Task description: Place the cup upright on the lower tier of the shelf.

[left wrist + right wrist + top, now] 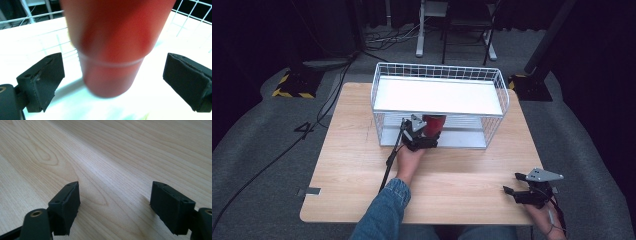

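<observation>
Nearest the person, the right hand-held gripper [518, 186] rests low over the pale wooden counter [362, 165], jaws spread wide with nothing but bare wood grain between them. Well to its left and farther in, the left hand-held gripper [424, 131] reaches into the lower tier of the white wire basket shelf [384, 75]. Its jaws stand apart on either side of a red cylindrical cup [112, 50], the pads clear of its sides; the cup stands upright on the white shelf floor between them.
</observation>
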